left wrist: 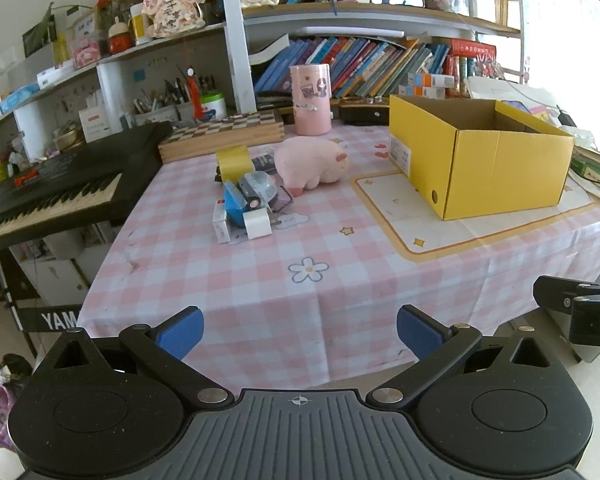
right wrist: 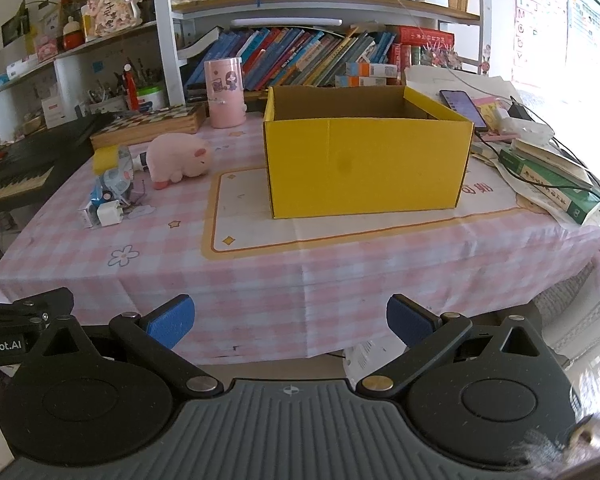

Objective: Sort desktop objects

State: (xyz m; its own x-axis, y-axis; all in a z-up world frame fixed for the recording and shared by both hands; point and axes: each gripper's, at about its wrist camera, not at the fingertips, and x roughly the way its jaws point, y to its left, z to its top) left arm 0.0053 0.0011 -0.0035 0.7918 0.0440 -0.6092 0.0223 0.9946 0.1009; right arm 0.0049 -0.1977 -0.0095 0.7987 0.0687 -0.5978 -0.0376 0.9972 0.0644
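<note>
Both the left gripper (left wrist: 300,330) and right gripper (right wrist: 290,320) hang spread and empty off the table's near edge, likely poised to start. The clutter, a pink plush pig (left wrist: 312,164) among small boxes (left wrist: 244,216), lies far left; the yellow box (right wrist: 366,152) waits open on the right.

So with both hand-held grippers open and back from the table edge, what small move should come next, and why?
Probably ease the left hand-held gripper forward toward the pink plush pig. Its jaws stand wide and empty, the small items are piled beside the pig on the left, and the open yellow cardboard box sits to their right. The right hand-held gripper faces that box.
</note>
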